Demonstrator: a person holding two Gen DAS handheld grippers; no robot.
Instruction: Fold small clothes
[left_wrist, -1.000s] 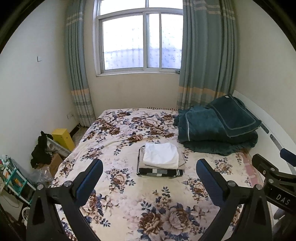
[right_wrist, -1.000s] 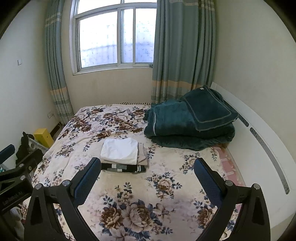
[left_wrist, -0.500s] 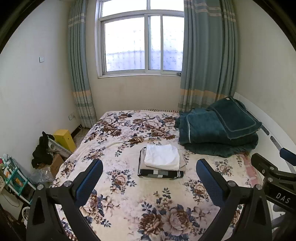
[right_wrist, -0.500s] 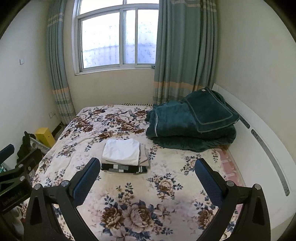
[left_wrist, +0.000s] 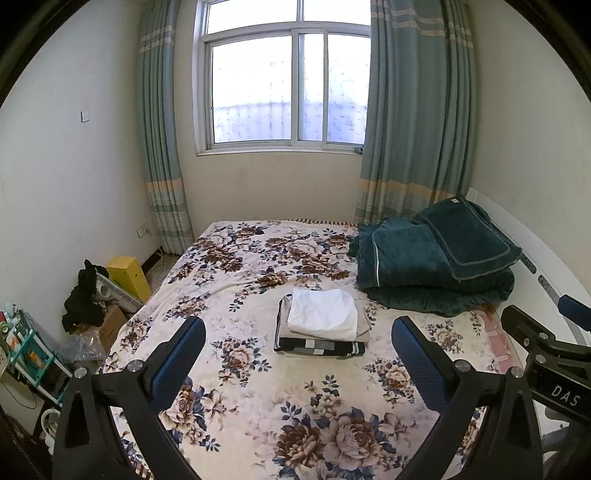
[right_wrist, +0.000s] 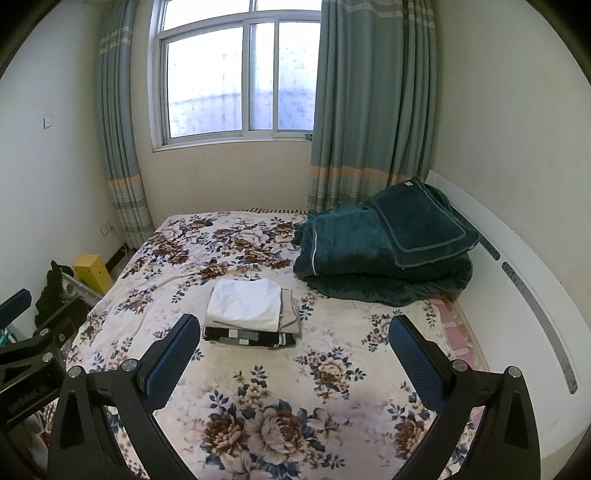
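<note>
A neat stack of folded small clothes rests in the middle of the floral bed (left_wrist: 240, 273). On top lies a white folded garment (left_wrist: 322, 314) (right_wrist: 245, 302), under it a beige one (left_wrist: 364, 326) (right_wrist: 290, 317), and at the bottom a dark patterned piece (left_wrist: 319, 347) (right_wrist: 249, 338). My left gripper (left_wrist: 297, 354) hangs open well short of the stack, nothing between its blue fingers. Likewise open and empty, my right gripper (right_wrist: 293, 350) is held back over the near part of the bed. Each gripper shows at the edge of the other's view.
A folded dark green blanket (left_wrist: 436, 266) (right_wrist: 384, 254) is piled at the bed's right side by the white headboard (right_wrist: 517, 280). On the floor to the left stand a yellow box (left_wrist: 129, 275), black clothing (left_wrist: 83, 295), cartons and a small rack (left_wrist: 26, 350). Window and curtains are behind.
Both cameras have drawn back and risen slightly, so the stack looks a little smaller and farther off. The clothes have not moved and both grippers stay open.
</note>
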